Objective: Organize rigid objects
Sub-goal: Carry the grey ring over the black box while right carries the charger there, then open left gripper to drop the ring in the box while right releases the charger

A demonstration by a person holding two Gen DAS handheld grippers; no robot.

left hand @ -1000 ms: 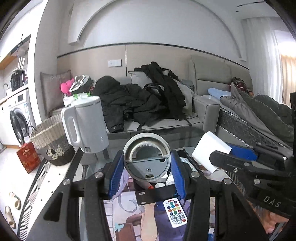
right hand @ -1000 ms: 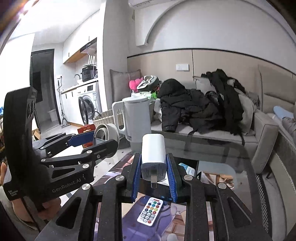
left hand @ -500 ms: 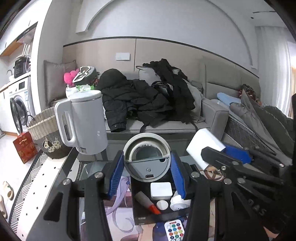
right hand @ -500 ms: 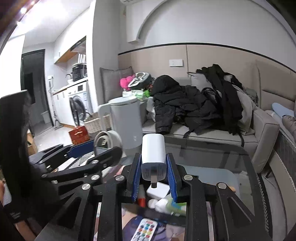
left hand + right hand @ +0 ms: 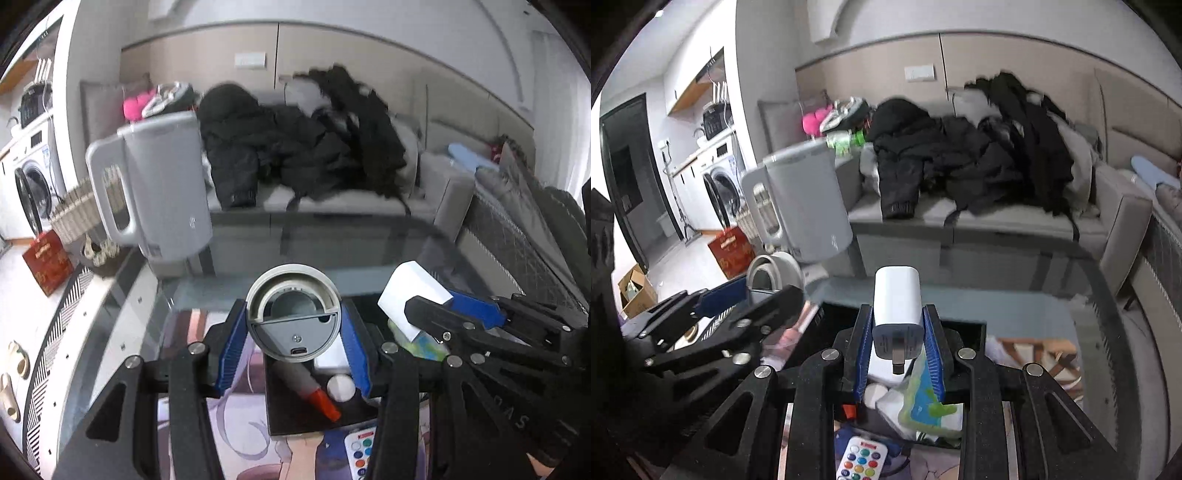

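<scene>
My left gripper point(image 5: 293, 345) is shut on a round grey ring-shaped device point(image 5: 293, 312) with a port on its lower edge. My right gripper point(image 5: 897, 350) is shut on a white charger plug point(image 5: 897, 299), prongs toward the camera. Both hang over a black tray point(image 5: 284, 413) on the glass table. In the tray lie a grey tube with a red cap point(image 5: 308, 386), a small white disc point(image 5: 341, 386), a white box and a green-blue packet point(image 5: 925, 400). The right gripper and its plug point(image 5: 413, 295) show at the right of the left wrist view.
A colourful remote point(image 5: 862, 458) lies on the printed mat in front of the tray. A grey-white kettle point(image 5: 162, 188) stands at the table's far left corner. Beyond are a sofa piled with dark clothes point(image 5: 295, 147), a wicker basket point(image 5: 74, 210) and a washing machine.
Both grippers moved forward and down over the table, holding their objects. The tray now sits right beneath them and the remote has slid toward the bottom edge of both views.
</scene>
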